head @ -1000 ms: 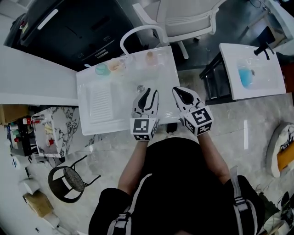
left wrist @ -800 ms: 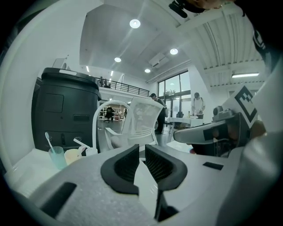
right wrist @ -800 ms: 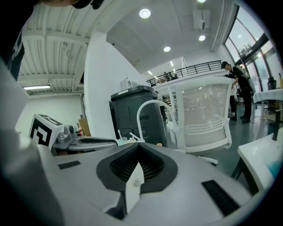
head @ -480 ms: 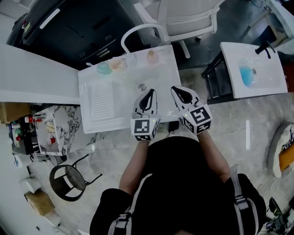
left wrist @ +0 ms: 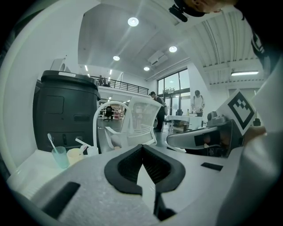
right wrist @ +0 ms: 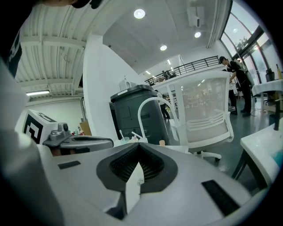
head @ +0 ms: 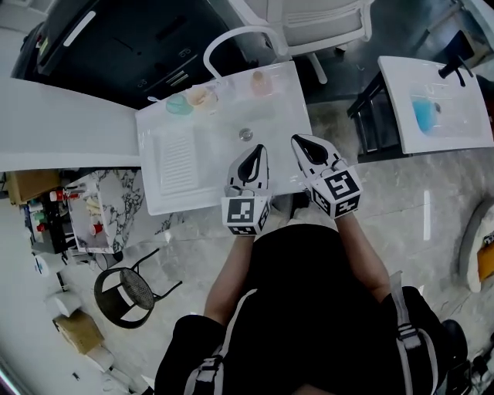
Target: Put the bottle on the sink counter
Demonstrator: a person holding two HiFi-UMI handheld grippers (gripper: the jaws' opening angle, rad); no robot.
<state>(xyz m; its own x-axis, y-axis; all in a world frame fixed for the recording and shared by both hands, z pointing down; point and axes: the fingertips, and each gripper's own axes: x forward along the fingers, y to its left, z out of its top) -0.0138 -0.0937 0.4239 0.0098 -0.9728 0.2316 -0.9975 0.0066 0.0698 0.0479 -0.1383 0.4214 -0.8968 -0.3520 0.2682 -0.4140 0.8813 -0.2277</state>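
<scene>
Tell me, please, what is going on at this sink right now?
A person stands at the white sink counter with a gripper in each hand, both held over the basin near its front edge. The left gripper has just been closing its jaws with nothing between them. The right gripper is shut and empty too. The small peach bottle stands at the counter's back edge, right of two cups.

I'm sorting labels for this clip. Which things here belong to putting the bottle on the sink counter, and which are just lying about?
Job in hand: bottle; sink counter; left gripper and right gripper, both shut and empty.

Lying about: teal cup; yellow cup; white office chair; black stool; second sink.
</scene>
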